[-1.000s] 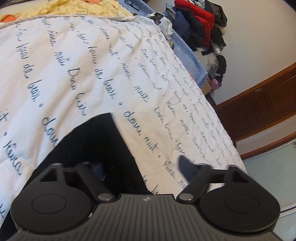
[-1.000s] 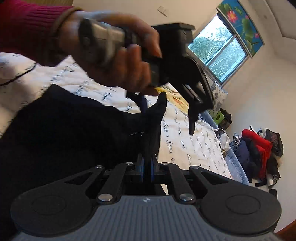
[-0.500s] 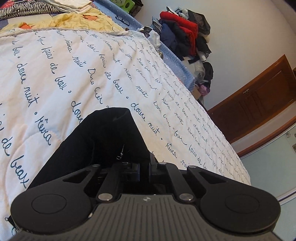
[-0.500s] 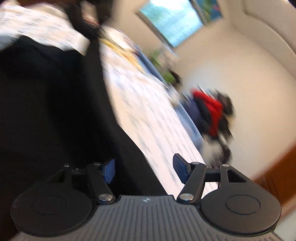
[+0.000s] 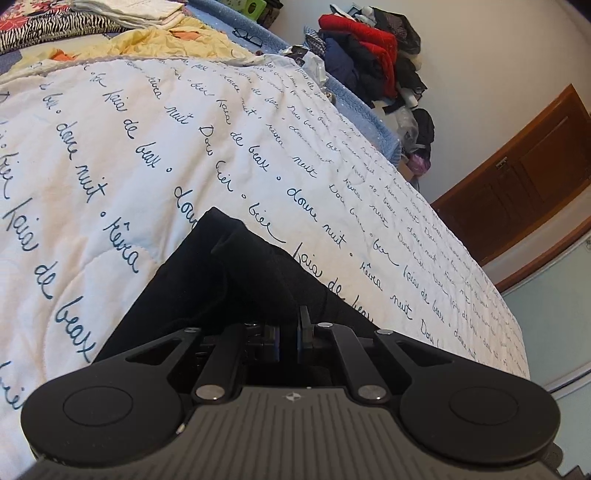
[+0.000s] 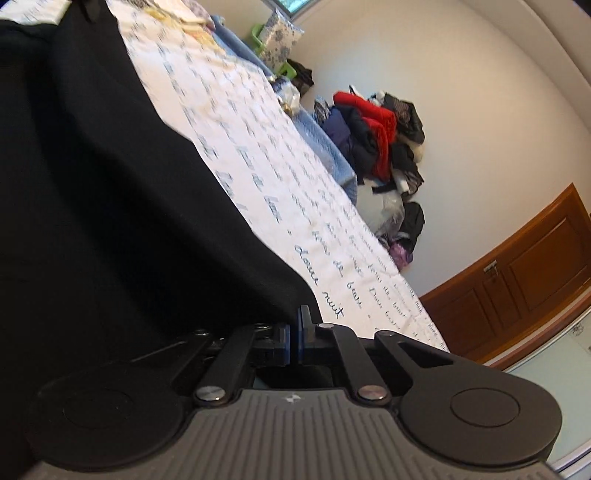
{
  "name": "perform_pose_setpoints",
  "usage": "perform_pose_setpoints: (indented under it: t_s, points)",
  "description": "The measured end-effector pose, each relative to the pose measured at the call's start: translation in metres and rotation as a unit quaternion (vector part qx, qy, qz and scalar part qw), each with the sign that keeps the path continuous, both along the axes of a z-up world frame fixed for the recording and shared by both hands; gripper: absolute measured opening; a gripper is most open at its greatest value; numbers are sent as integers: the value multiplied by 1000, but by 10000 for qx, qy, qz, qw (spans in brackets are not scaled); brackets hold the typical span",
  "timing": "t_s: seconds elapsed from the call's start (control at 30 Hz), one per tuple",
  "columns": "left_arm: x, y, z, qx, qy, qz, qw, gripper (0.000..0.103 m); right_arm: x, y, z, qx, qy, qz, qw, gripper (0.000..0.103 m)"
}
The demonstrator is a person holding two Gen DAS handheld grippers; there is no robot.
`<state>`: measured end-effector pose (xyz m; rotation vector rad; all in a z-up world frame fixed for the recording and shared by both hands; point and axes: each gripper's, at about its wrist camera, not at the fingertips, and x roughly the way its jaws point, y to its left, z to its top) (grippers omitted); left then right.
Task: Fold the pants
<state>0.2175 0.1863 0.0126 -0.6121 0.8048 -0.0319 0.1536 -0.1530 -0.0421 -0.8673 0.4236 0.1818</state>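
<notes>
Black pants (image 5: 221, 280) lie on a white quilt (image 5: 147, 147) printed with blue script. In the left wrist view a folded corner of them rises toward the camera, and my left gripper (image 5: 289, 332) is shut on that dark cloth. In the right wrist view the pants (image 6: 110, 184) fill the left half of the picture. Their right edge slopes down to my right gripper (image 6: 294, 332), whose blue pads are shut on that edge. The quilt (image 6: 295, 206) runs off behind. The rest of the pants is out of frame.
A heap of red and dark clothes (image 5: 373, 62) stands against the wall beyond the bed's far corner. A brown wooden door (image 5: 517, 177) is at the right. Glasses (image 5: 249, 37), a yellow cloth (image 5: 166, 44) and folded linens (image 5: 129, 11) lie at the head end.
My left gripper went from open over the pants corner to shut on it. My right gripper opened, swung away from the other hand toward the pants' right edge, and shut there.
</notes>
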Motion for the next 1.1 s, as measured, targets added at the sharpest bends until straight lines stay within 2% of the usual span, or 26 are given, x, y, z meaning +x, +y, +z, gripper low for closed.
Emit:
perform_pose_setpoints:
  t_s: [0.23, 0.43, 0.83, 0.93, 1.1]
  points:
    - [-29, 15, 4, 99, 72, -264, 9996, 11, -77, 7, 24, -39, 82, 296, 9995, 4]
    - [-52, 21, 1, 392, 172, -537, 9976, 11, -123, 25, 17, -156, 438, 593, 9972, 4]
    - [-72, 28, -13, 516, 386, -582, 9962, 11, -161, 32, -4, -299, 1068, 732, 9911, 4]
    - [-71, 24, -17, 722, 416, -595, 9947, 13, -164, 33, -7, -285, 1272, 739, 9887, 4]
    - [-66, 16, -32, 1005, 589, -633, 9912, 20, -162, 34, -22, -299, 1314, 621, 9889, 4]
